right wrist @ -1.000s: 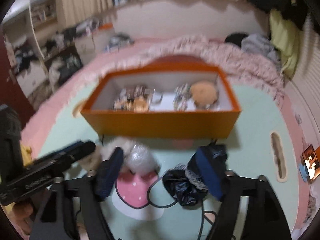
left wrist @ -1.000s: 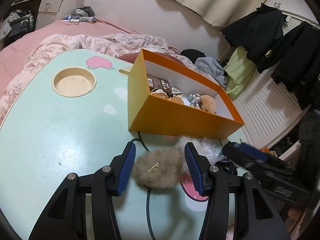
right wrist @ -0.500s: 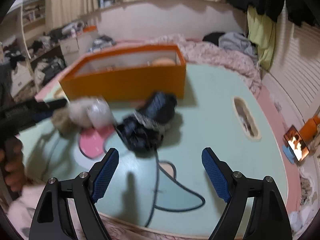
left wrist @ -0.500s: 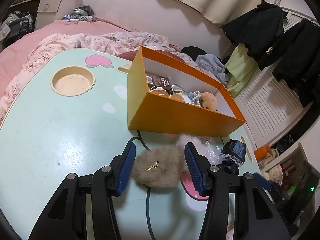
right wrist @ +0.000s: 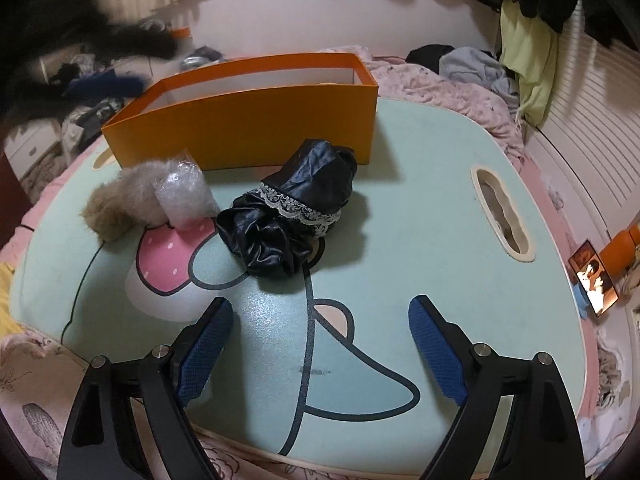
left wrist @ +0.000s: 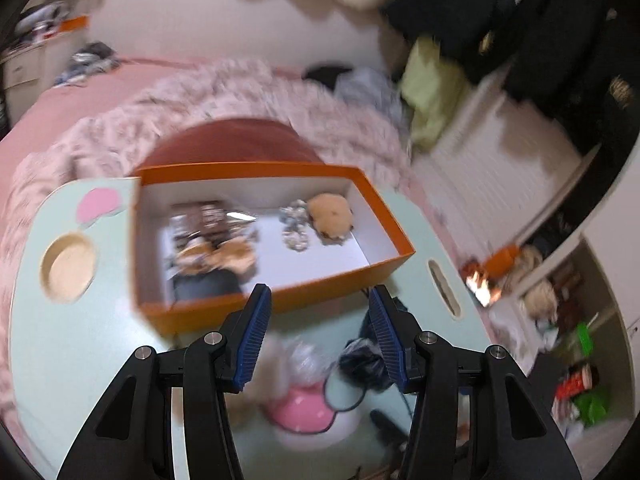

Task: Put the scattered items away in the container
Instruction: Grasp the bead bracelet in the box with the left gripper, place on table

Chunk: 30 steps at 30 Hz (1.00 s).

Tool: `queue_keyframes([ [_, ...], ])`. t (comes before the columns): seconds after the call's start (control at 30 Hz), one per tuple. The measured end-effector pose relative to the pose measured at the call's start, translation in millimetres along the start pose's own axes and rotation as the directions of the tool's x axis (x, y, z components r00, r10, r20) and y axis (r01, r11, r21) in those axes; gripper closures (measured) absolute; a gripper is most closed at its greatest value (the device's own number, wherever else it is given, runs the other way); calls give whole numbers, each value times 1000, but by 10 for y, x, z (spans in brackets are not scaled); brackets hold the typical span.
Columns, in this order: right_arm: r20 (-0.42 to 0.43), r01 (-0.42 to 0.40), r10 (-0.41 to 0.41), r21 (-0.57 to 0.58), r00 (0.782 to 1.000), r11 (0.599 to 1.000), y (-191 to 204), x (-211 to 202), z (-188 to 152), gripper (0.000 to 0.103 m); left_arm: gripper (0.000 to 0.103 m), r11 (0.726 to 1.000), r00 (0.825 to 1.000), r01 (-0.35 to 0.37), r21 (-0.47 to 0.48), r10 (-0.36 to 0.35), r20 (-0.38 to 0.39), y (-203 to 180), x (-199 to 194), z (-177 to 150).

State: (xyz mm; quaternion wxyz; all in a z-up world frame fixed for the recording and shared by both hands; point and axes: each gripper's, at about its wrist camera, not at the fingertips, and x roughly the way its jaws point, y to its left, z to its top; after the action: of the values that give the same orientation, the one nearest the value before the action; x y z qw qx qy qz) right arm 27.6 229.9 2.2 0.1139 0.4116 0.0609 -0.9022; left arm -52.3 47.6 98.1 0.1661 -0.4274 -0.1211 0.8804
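Note:
An orange box [left wrist: 280, 300] [right wrist: 256, 120] stands on the mint table and holds a tan plush toy [left wrist: 332, 216] and several small items. On the table in front of it lie a beige fur pouch [right wrist: 120, 202], a clear plastic bag [right wrist: 182, 194] [left wrist: 308, 356] and a black satin cloth with lace trim [right wrist: 296, 208] [left wrist: 364, 360]. My left gripper [left wrist: 318, 336] is open and empty, high above the table near the box's front wall. My right gripper [right wrist: 320, 350] is open and empty, low near the table's front edge, short of the black cloth.
The mint table [right wrist: 420, 240] has a round cup hole [left wrist: 68, 268] at the left and a slot handle [right wrist: 502, 212] at the right. A pink bed with a rumpled quilt [left wrist: 240, 92] lies behind. A lit phone [right wrist: 594, 280] lies right of the table.
My left gripper has lifted off the fur pouch, risen and swung right over the box, blurred. My right gripper has drawn back toward the table's front edge.

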Motion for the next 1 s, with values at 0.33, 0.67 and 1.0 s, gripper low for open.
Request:
queue_keyframes([
  [0.33, 4, -3, 3, 1, 1000, 1000, 1, -16, -13, 13, 57, 978, 947, -184, 95, 202, -248, 104, 1230, 841],
  [0.67, 8, -10, 10, 5, 1000, 1000, 10, -32, -25, 11, 74, 939, 915, -254, 230, 311, -258, -34, 1577, 798],
  [1.0, 7, -15, 15, 7, 1000, 1000, 1, -52, -40, 11, 76, 968, 962, -182, 173, 211, -172, 29, 984, 922],
])
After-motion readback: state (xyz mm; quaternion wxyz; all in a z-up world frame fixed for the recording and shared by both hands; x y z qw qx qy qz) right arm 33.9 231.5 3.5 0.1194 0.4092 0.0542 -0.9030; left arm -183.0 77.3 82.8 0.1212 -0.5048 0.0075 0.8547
